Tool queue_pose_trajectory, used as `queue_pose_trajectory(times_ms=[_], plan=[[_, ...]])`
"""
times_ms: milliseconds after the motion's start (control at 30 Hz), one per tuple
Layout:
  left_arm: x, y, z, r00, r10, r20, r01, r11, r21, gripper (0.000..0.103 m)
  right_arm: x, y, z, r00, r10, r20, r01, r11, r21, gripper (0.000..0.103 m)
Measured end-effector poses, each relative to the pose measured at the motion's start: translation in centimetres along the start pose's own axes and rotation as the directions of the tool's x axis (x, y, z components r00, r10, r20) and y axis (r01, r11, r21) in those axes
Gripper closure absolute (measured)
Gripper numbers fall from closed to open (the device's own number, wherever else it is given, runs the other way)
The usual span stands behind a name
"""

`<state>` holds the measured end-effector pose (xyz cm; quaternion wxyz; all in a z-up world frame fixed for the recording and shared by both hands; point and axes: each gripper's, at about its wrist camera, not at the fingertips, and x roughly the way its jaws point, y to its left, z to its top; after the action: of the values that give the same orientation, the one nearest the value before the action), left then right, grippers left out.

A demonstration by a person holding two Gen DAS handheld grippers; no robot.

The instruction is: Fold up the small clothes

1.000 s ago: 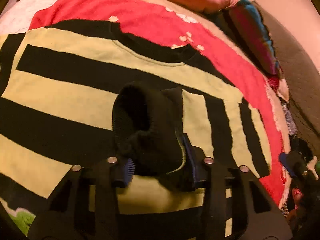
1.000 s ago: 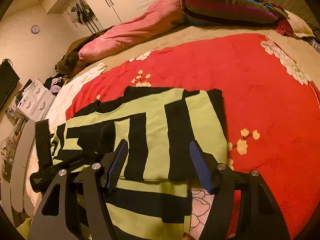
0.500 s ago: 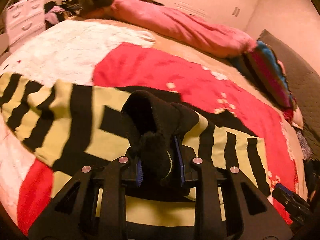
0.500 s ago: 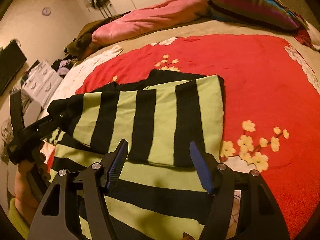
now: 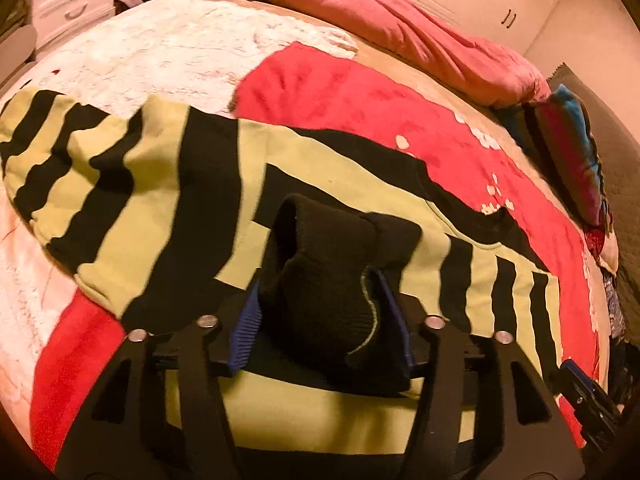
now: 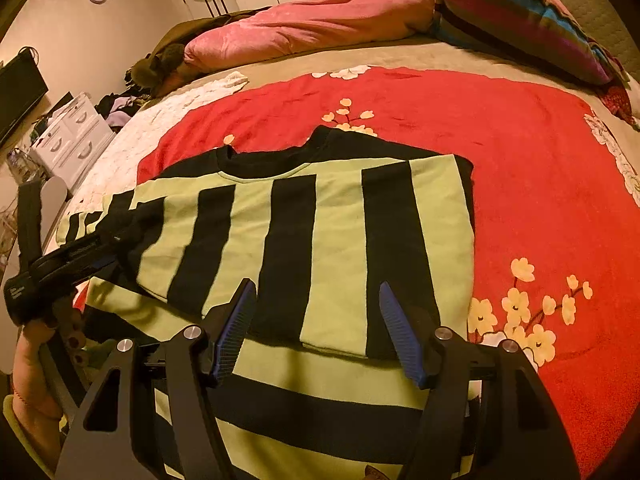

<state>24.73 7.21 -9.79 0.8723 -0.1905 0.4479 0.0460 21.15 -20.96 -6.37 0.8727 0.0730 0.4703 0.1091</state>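
Sweater [image 6: 320, 240] in yellow-green and black stripes lies spread on the red floral blanket [image 6: 540, 184] covering the bed. Left claw [image 5: 320, 320] is clenched on a bunched black cuff [image 5: 332, 280], apparently the sleeve's end, lifted above the garment. Right claw [image 6: 318, 326] hovers spread wide over the folded-in sleeve, gripping nothing.
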Motion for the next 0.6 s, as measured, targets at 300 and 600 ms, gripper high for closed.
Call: queue_pose_trajectory(times_ms=[300, 600], plan=[[-3.9, 0.7, 0.6, 0.986, 0.052, 0.161, -0.049, 0.999, -0.02, 0.055, -0.3, -0.5, -0.2, 1.0, -0.007, 0.013, 0.007, 1.0, 0.014, 0.04], [-4.2, -5.2, -0.8, 0.984, -0.061, 0.166, 0.027, 0.979, 0.201, 0.069, 0.4, -0.5, 0.3, 0.999, -0.032, 0.017, 0.032, 0.999, -0.013, 0.04]])
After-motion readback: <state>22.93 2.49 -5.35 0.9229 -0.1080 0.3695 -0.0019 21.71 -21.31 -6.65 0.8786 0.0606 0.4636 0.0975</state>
